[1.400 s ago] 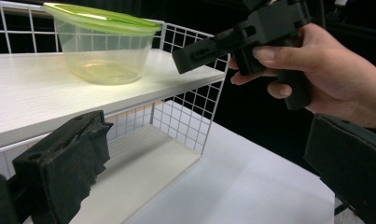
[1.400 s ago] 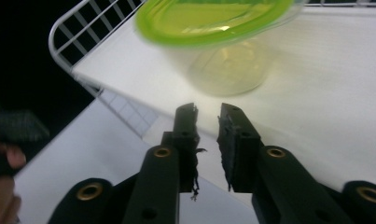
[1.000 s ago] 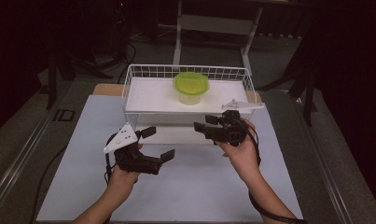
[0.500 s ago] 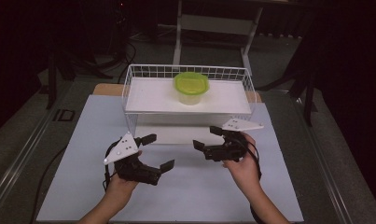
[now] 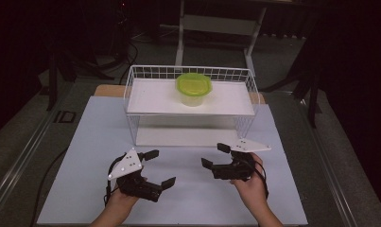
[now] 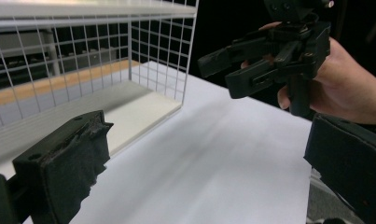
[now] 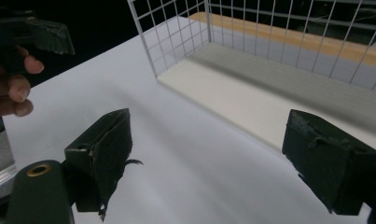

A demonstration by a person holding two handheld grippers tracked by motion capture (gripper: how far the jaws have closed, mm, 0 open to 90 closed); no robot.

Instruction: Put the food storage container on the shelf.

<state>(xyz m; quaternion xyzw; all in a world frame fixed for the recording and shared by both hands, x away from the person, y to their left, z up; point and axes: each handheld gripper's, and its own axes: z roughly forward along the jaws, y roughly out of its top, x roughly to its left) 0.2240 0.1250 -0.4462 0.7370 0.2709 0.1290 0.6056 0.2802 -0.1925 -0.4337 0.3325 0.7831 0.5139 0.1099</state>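
Note:
A clear tub with a green lid (image 5: 194, 87) stands on the top shelf of a white wire rack (image 5: 131, 97). My left gripper (image 5: 162, 167) is held low over the white table in front of the rack, open, with nothing between its jaws. In the left gripper view its gripper (image 6: 204, 163) has wide-apart pads (image 6: 64, 158) pointing at the rack's lower shelf (image 6: 129, 112). My right gripper (image 5: 212, 154) hovers to the right, facing the left one. Its jaws have just been opening and nothing is between them. The right gripper (image 7: 216, 154) shows the same gap, with bare table beneath.
The white table sheet (image 5: 188, 198) spreads around both hands. The rack's lower shelf (image 7: 251, 98) lies just ahead of the right gripper. The other hand's gripper (image 6: 269, 51) hangs close at the upper right of the left gripper view. Dark floor and a stand's legs (image 5: 181, 33) lie beyond the table.
Both hands have sunk and drawn back from the rack toward the table's near edge. The right gripper came down from beside the rack's front and now sits low over the sheet.

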